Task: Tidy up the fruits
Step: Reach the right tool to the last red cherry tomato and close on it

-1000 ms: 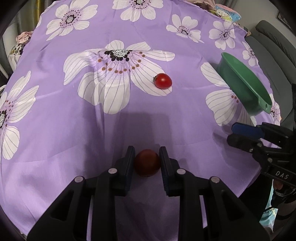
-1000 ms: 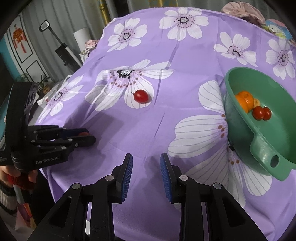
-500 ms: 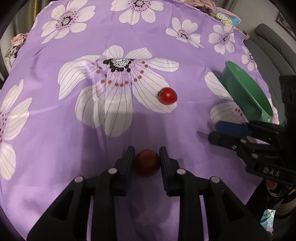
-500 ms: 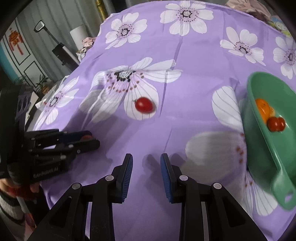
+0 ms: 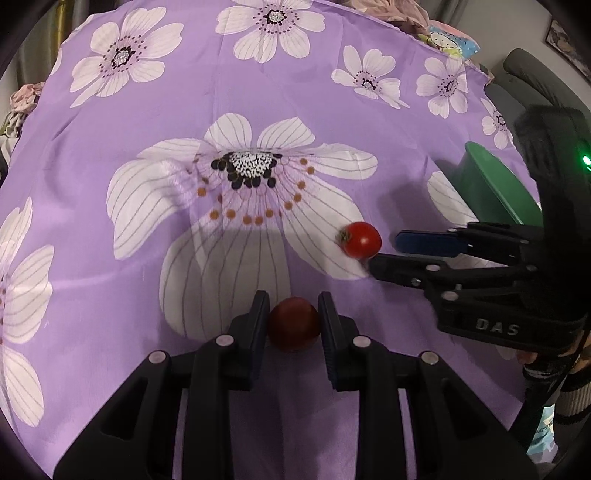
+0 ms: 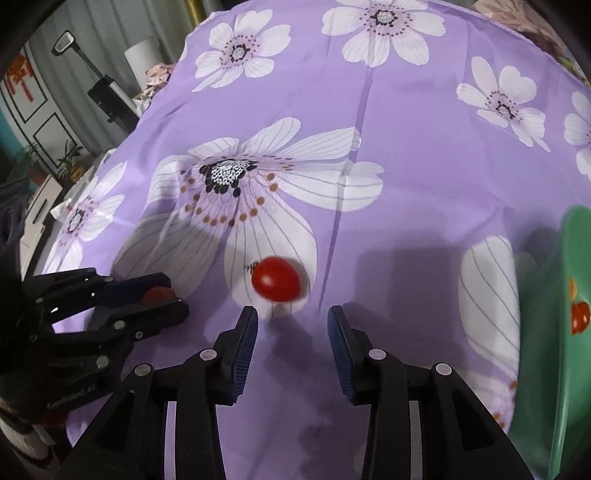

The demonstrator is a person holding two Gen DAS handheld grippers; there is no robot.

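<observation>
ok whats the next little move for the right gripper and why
Probably ease the right gripper forward and down until the loose tomato sits between its jaws. They are opening with nothing between them, the tomato lies on the cloth just ahead, and the left gripper already holds another.

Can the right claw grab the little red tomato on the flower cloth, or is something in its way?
Probably yes. The right claw is opening with nothing in it, and the tomato lies bare on the cloth just ahead of its fingertips. The left claw, shut on another tomato, stays off to the side.

Probably a home: floral tablecloth [image 5: 332,110], sofa [image 5: 535,77] (grey), curtains [image 6: 92,22].
</observation>
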